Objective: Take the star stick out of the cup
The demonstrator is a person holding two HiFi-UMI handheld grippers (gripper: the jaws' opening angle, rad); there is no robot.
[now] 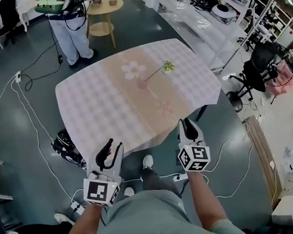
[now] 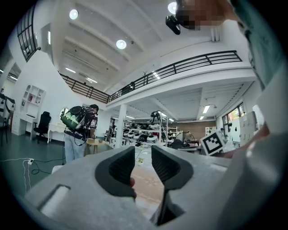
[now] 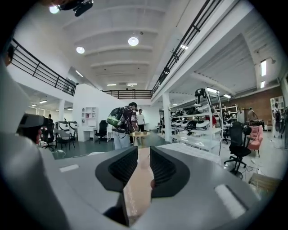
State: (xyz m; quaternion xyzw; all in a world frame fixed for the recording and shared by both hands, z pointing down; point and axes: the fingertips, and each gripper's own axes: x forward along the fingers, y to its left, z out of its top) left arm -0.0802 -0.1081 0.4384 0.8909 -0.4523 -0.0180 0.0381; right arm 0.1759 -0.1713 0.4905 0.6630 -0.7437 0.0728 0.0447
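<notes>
Both my claws hang low at the near edge, each spread with nothing between: left gripper [image 1: 106,150], right gripper [image 1: 189,129]. Well ahead, mid-table [image 1: 96,110], the star stick [image 1: 160,72] leans out of the cup [image 1: 142,82], star end tipping rightward, so my right looks nearer

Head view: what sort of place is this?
Probably a robotics lab or workshop in a tall open hall: shelves loaded with equipment, cables trailing across the floor, and a railed mezzanine seen from the left gripper view.
</notes>
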